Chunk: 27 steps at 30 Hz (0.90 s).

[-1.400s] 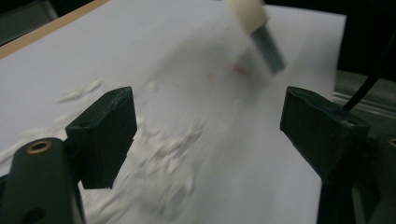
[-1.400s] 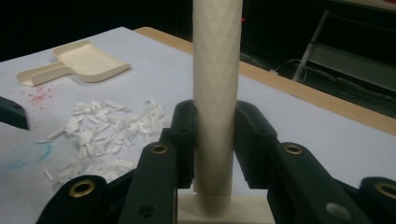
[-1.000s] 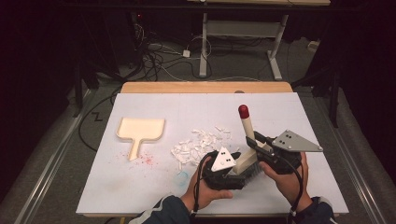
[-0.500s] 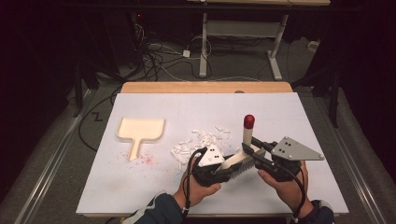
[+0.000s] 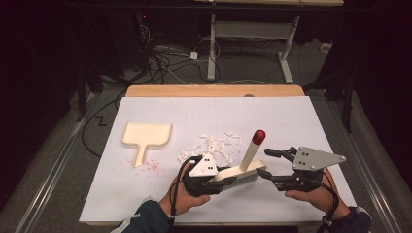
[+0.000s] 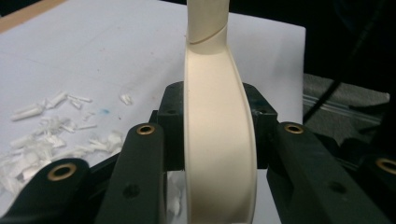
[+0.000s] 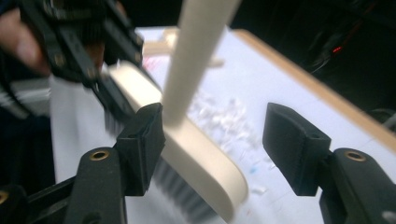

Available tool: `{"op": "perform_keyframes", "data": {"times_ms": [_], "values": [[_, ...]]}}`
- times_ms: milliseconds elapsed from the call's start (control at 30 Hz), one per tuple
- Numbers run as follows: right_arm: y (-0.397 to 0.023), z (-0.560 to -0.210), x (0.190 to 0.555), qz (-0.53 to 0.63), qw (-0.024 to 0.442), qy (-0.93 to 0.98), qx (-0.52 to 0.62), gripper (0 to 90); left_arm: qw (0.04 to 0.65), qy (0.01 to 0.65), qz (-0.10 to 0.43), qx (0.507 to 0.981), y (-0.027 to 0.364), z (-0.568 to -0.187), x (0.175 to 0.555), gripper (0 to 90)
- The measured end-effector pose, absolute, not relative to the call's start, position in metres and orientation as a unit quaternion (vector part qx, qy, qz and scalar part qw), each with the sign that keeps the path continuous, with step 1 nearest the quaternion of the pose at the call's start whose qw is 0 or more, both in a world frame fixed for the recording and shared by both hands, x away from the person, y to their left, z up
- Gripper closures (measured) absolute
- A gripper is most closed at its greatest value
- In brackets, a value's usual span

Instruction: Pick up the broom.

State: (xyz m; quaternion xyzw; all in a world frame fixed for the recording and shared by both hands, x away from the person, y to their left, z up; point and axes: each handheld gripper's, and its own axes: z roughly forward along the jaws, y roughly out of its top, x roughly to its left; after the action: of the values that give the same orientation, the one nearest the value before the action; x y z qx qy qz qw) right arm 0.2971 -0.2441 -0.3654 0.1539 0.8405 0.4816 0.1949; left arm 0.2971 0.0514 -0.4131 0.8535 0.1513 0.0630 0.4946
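While level, left gripper (image 5: 221,177) fingers clamping brush (image 5: 238,173).

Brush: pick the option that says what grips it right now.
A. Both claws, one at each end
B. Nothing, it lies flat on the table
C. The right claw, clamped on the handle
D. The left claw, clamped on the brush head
D. The left claw clamps the brush head, while the right claw stands open around it, its jaws having just been opening.

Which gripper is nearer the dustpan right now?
Left. The left gripper, shut on the brush, sits just right of the dustpan beyond the scraps. The right gripper, jaws just opening, is farther right, past the brush.
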Motion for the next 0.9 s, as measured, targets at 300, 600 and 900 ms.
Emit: {"op": "perform_keyframes", "data": {"times_ms": [300,600,900], "values": [[-0.222,-0.396,0.305,0.434,0.097,0.892,0.087,37.6,0.486,0.088,0.04,0.869,0.052,-0.412,0.285,64.8],[-0.208,-0.412,0.308,0.428,0.029,0.902,0.045,58.5,0.506,0.073,0.016,0.859,0.054,-0.413,0.287,64.6],[-0.201,-0.401,0.297,0.425,0.041,0.901,0.074,68.1,0.513,0.084,0.09,0.849,0.065,-0.407,0.287,46.3]]}}
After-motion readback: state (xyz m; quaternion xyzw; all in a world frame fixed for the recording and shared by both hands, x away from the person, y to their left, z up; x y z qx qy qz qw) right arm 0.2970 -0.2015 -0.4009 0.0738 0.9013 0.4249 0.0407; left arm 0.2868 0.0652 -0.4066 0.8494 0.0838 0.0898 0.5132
